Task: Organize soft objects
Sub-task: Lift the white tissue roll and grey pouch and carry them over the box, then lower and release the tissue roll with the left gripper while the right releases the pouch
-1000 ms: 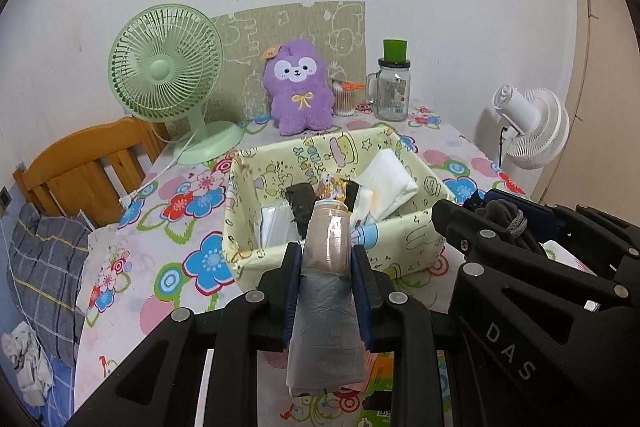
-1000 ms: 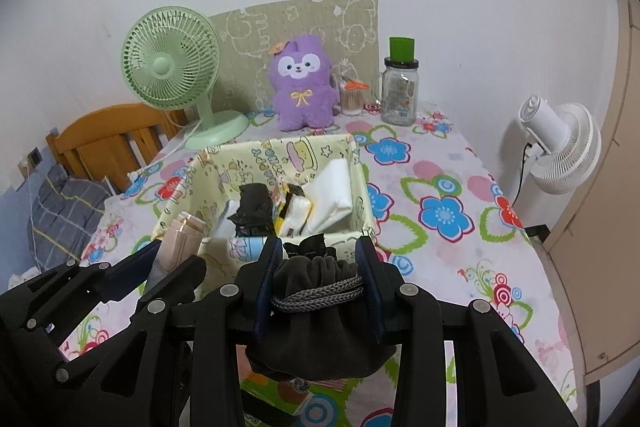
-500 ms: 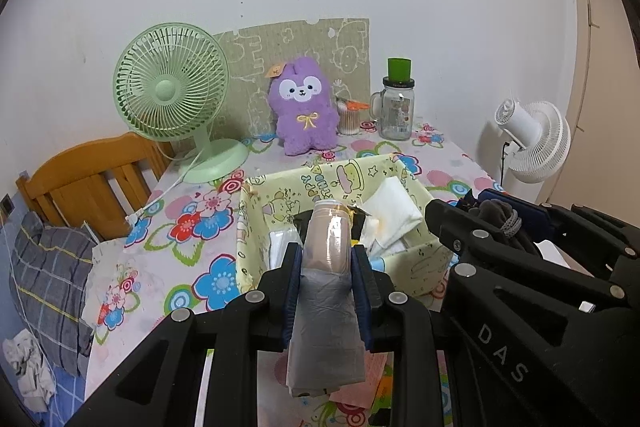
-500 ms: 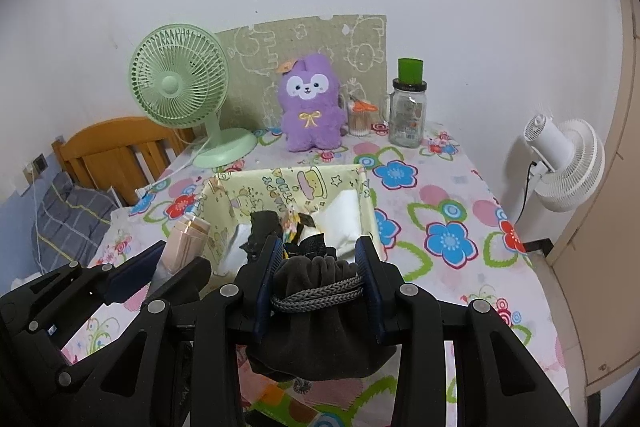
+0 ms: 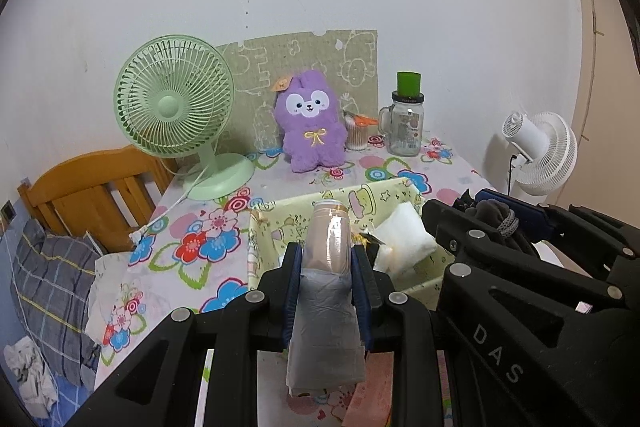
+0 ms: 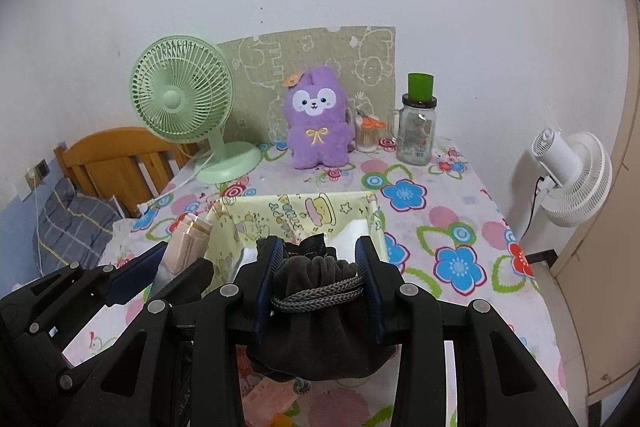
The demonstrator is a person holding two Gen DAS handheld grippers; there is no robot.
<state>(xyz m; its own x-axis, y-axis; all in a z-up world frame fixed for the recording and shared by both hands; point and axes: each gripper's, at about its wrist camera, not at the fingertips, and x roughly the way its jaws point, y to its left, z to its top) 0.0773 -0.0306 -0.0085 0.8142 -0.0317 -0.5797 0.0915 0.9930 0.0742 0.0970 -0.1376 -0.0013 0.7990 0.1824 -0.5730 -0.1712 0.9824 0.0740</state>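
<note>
Where the left wrist view reaches furthest left, a plaid pillow (image 5: pixel 52 291) lies on a bed beside a wooden headboard (image 5: pixel 92 187), with crumpled cloth below it that the right view cuts off. On the flowered desk (image 5: pixel 200 239) stand a green fan (image 5: pixel 174 99), a purple plush (image 5: pixel 310 123) against a green printed board, a small tub of cotton swabs, and a glass jar (image 5: pixel 404 125) with a green cap. Nearer, a yellow fabric basket (image 6: pixel 296 211) holds white padded packs; only the left view shows one clearly (image 5: pixel 404 239). The left tongs (image 5: pixel 326 263) are nearly closed, clamped on a wrapped beige-and-grey soft pack (image 5: pixel 326 287) held in front of the basket's near left corner. The right tongs (image 6: pixel 318 267) stand a little wider, gripping a dark drawstring pouch (image 6: pixel 320 327) by its gathered neck, in front of the basket's near wall. The right view alone shows the pouch's full hanging body. A white fan (image 6: pixel 572 179) stands past the desk's right edge.
</note>
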